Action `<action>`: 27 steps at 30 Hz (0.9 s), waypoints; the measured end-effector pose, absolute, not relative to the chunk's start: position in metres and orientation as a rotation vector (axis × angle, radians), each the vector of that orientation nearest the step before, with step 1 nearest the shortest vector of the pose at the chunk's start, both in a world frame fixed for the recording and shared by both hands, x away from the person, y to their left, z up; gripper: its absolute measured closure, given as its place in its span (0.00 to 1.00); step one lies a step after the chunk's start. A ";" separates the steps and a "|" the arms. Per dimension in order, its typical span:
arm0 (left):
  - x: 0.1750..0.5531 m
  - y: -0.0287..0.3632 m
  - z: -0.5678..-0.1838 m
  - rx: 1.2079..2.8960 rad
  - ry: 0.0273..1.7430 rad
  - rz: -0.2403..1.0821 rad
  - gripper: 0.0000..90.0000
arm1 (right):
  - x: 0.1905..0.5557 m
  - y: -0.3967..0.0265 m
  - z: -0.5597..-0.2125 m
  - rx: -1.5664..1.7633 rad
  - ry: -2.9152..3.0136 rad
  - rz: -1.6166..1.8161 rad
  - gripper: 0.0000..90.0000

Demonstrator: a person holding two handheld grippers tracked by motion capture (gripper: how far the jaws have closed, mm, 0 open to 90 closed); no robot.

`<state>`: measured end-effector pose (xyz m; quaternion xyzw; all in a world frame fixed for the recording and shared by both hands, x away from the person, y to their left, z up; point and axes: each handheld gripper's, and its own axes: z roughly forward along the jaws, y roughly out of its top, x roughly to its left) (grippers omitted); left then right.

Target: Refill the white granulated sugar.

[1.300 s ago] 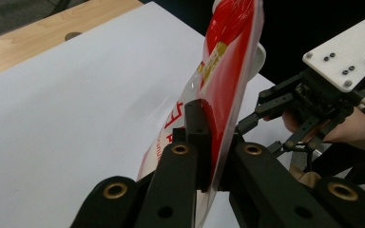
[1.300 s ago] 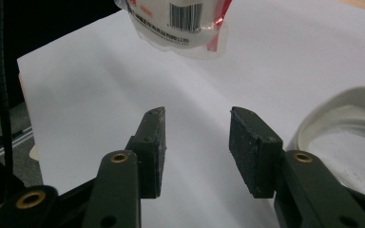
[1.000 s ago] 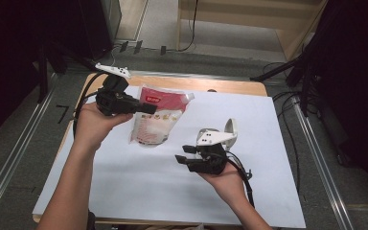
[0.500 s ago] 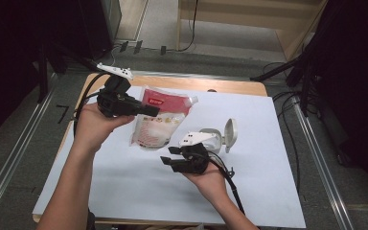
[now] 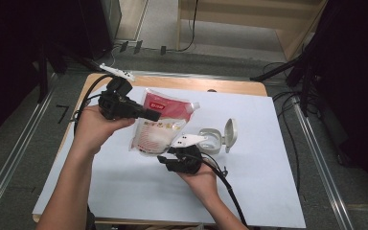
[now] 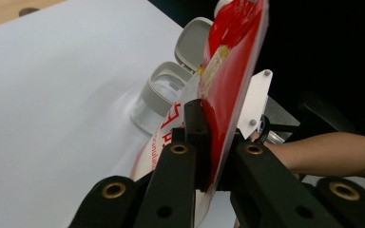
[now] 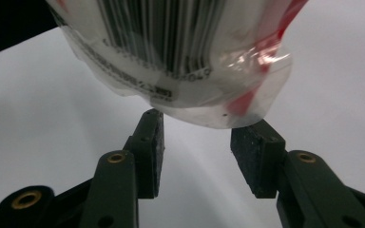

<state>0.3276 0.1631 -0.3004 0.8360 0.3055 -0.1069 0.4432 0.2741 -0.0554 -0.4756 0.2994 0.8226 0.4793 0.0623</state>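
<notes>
The right gripper has slid left across the sheet since a second ago, leaving the spot beside the container and coming in under the lower end of the pouch; its jaws stand apart, and in the right gripper view the pouch's clear bottom seam hangs just above the two pads, neither pad pressing it. The left gripper has hardly moved: it stays clamped on the pouch's left edge, with the red-and-white film pinched between its jaws in the left gripper view, the pouch held up off the table and tilted. The small clear container with its hinged lid flipped open stands on the white sheet just right of the right hand, where it stood before. To the right and toward the near edge the sheet lies bare; the wooden table edge shows at the far side
</notes>
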 end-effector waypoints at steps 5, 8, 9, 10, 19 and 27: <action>0.328 0.164 -0.301 2.063 0.766 -0.292 0.99 | 0.278 -0.057 -0.478 0.937 2.432 1.488 0.58; 0.329 0.163 -0.303 2.058 0.769 -0.316 0.99 | 0.279 -0.057 -0.480 0.915 2.410 1.499 0.55; 0.330 0.162 -0.304 2.065 0.764 -0.325 0.99 | 0.279 -0.056 -0.480 0.895 2.404 1.492 0.53; 0.330 0.162 -0.305 2.061 0.772 -0.336 0.99 | 0.278 -0.055 -0.481 0.880 2.393 1.474 0.52; 0.332 0.159 -0.307 2.057 0.774 -0.329 0.99 | 0.272 -0.051 -0.481 0.818 2.389 1.505 0.55; 0.331 0.147 -0.311 2.075 0.757 -0.243 0.98 | 0.265 -0.052 -0.480 0.822 2.426 1.544 0.61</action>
